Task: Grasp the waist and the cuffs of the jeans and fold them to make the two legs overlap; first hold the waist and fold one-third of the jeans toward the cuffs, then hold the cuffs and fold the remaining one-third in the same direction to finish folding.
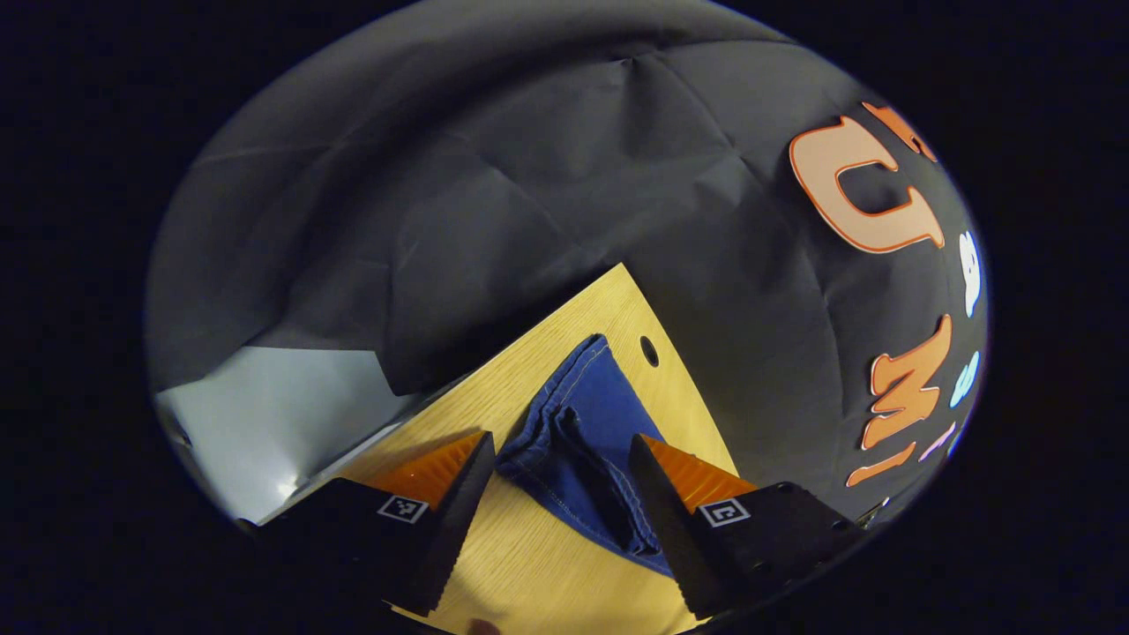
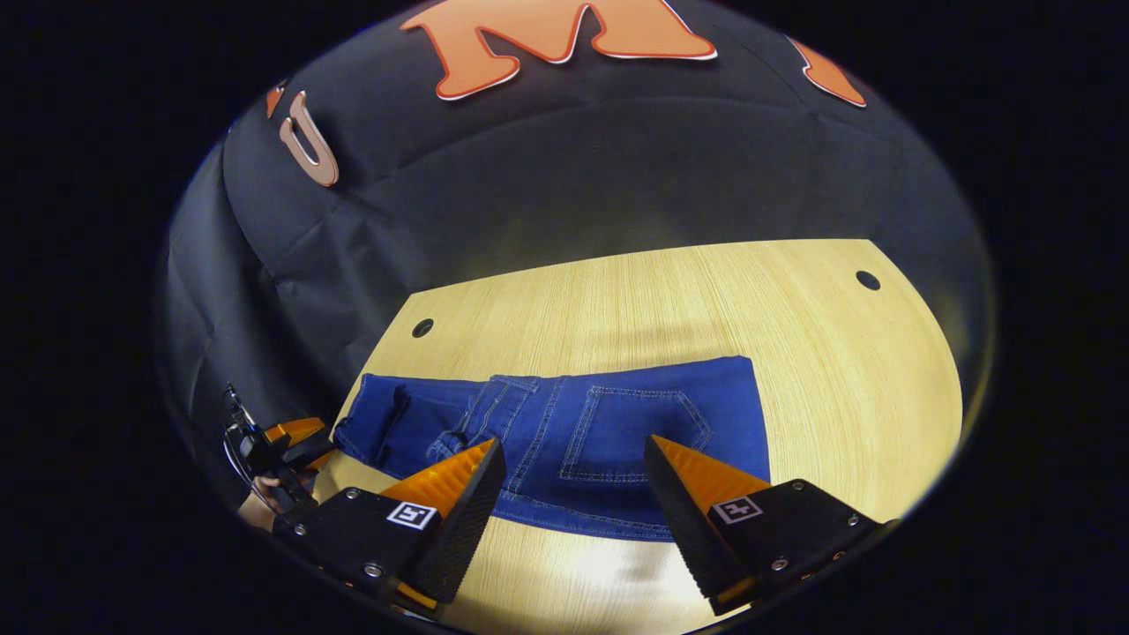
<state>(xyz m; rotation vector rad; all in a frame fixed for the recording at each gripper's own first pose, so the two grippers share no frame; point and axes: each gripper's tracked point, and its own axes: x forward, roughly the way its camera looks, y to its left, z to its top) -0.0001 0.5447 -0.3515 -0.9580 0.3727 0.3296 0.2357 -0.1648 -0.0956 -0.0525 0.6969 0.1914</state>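
Jeans [image 2: 564, 441] lie flat on table [image 2: 670, 291], legs overlapped | both my grippers [image 1: 560, 481] [image 2: 573, 476] spread, holding nothing | denim looks soft, heavyish; I'd pinch the waistband edge.

Pale wooden table [image 2: 670, 300] with small round holes [image 2: 422, 328]

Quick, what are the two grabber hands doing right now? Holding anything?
Left gripper: open, holding nothing, above the cuff end of the blue denim jeans.
Right gripper: open, holding nothing, above the jeans' pocket end.
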